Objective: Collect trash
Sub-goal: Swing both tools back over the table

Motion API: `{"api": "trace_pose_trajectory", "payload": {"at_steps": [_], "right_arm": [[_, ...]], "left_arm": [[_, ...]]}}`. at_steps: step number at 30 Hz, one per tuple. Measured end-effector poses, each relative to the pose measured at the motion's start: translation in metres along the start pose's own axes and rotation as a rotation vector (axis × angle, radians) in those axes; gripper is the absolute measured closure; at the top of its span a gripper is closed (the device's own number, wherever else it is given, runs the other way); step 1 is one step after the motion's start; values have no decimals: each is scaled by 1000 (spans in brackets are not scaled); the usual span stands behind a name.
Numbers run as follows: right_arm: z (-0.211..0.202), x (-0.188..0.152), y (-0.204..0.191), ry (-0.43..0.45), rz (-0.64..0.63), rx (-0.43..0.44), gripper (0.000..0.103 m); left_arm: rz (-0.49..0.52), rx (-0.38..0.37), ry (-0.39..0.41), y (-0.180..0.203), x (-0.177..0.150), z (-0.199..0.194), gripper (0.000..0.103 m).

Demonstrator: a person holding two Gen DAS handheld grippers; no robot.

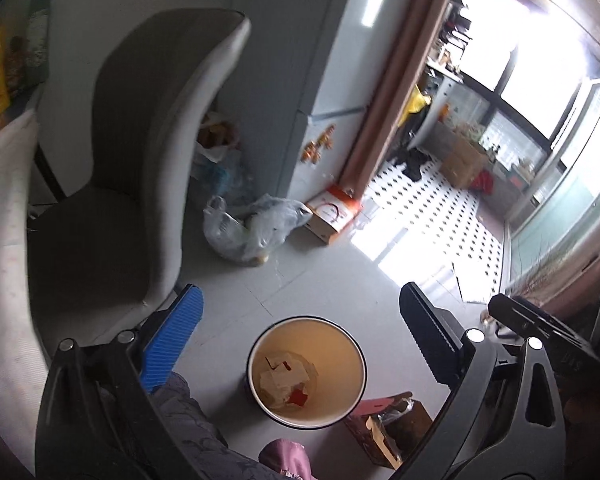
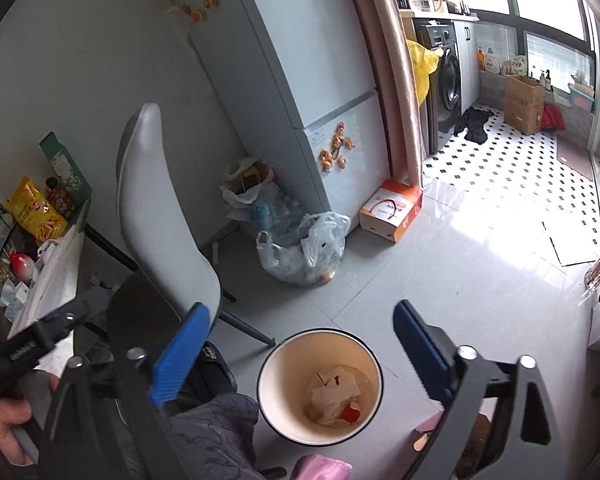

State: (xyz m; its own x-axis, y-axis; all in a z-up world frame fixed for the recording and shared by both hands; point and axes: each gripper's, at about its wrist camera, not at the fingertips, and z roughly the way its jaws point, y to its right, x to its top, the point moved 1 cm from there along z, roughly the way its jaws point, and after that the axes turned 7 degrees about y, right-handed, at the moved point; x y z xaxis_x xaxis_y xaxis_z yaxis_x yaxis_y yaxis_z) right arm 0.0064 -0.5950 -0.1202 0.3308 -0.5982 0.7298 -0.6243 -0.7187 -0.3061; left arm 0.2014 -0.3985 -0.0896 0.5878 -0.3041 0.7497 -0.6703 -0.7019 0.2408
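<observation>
Two hand-held grippers hang above a round cream-coloured waste bin with a dark rim (image 1: 307,372) standing on the pale grey tiled floor (image 2: 440,280). The left gripper (image 1: 300,328), with one ribbed blue pad and one black pad, stands released, its jaws spread wide and nothing between them. The right gripper (image 2: 300,344), with blue ribbed pads on both fingers, is likewise released and empty. Crumpled white paper and a red scrap of trash (image 2: 338,400) lie at the bottom of the bin, apart from either claw.

A grey moulded chair with a curved back (image 2: 156,208) stands just left of the bin. Beyond it a clear plastic bag stuffed with rubbish (image 2: 304,252) slumps on the floor near the foot of a pale grey two-door refrigerator (image 2: 312,80), and a white and orange cardboard box (image 2: 392,210) lies at the refrigerator's right corner. Just right of the bin sits a small open brown carton (image 1: 392,428). At the lower edge of both views a person's grey patterned trouser leg (image 2: 212,432) and a pink slipper (image 1: 286,458) show beside the bin. In the right wrist view a hand (image 2: 4,428) grips the handle of the left gripper at far left.
</observation>
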Motion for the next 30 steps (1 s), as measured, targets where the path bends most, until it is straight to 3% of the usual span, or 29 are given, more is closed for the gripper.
{"api": "trace_pose_trajectory", "payload": {"at_steps": [17, 30], "right_arm": [[-27, -13, -120, 27, -151, 145, 7], [-36, -34, -234, 4, -273, 313, 7]], "left_arm": [[-120, 141, 150, -98, -15, -122, 5], [-224, 277, 197, -183, -37, -188, 5]]}}
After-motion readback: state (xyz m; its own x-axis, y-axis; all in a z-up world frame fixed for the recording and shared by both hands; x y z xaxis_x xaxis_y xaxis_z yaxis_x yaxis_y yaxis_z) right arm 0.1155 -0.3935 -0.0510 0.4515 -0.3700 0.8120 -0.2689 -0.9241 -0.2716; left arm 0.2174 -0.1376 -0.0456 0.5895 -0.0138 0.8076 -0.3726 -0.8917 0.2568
